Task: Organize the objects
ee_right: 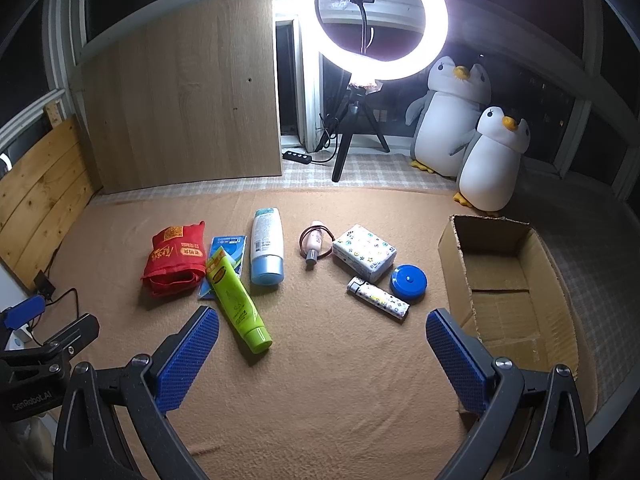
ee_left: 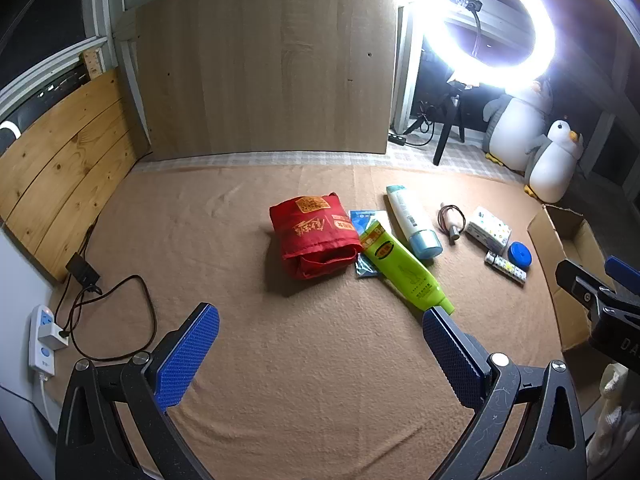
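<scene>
Lying loose on the tan blanket (ee_right: 320,380) were a red bag (ee_right: 174,258), green tube (ee_right: 236,300), white bottle (ee_right: 267,250), patterned box (ee_right: 364,252), lighter (ee_right: 378,298) and blue lid (ee_right: 408,282), left of an empty cardboard box (ee_right: 508,280). Both the left gripper (ee_left: 320,340) and right gripper (ee_right: 322,340) were held spread, nothing between them. The round tube could be rolled away, or blanket folds pinched. A ring light (ee_right: 374,20) and plush penguins (ee_right: 452,120) were seen far behind.
</scene>
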{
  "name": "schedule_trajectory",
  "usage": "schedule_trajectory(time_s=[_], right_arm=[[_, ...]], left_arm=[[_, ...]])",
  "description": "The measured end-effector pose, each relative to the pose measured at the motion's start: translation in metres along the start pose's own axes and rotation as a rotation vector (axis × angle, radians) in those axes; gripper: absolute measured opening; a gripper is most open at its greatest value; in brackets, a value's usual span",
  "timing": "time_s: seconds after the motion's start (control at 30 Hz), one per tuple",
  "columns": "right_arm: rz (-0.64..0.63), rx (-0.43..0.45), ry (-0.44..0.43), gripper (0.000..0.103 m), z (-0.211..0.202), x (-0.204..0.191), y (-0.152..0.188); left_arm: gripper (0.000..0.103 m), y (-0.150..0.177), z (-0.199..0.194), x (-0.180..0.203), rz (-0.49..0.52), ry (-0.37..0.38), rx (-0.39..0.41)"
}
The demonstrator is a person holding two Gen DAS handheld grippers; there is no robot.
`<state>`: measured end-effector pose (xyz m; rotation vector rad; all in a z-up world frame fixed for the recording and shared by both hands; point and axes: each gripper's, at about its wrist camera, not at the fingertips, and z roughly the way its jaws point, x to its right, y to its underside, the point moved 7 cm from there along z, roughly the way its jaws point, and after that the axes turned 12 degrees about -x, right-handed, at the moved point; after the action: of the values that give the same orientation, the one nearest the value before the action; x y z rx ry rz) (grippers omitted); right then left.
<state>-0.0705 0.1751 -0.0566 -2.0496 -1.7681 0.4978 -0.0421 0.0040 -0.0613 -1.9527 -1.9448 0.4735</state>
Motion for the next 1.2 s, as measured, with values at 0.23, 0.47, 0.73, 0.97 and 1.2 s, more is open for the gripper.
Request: schedule_trajectory(time_s=[0.23,0.47,0.73,0.97,1.2], right_arm=[[-0.003,-0.002,-0.001,0.102,0.0008,-0.0008,0.0003],[-0.004,-0.004,-0.001,0.102,0.0009,-0.0016,0.0003],[-0.003,-0.004,-0.004,0.102,0.0013,-0.0024,0.0022],[-0.003,-0.011,-0.014,0.102,0.0014,-0.0033,0.0053],[-0.002,-0.014,-0.016,0.102,0.0007,-0.003,0.0051]], left_arm=[[0.103,0.0007,0.0014,0.001,0.001,-0.001,-0.002],[0.103,0.0007,0.0012,0.0011,0.0,0.0,-0.003],[0.103,0.0029,-0.0007,0.001,0.001,0.001,0.002],[0.103,0.004,-0.0013,0.0005,-0.002,0.003,0.001],[0.103,0.0066,-0.0024,0.0002,0.002,0.006,0.002]])
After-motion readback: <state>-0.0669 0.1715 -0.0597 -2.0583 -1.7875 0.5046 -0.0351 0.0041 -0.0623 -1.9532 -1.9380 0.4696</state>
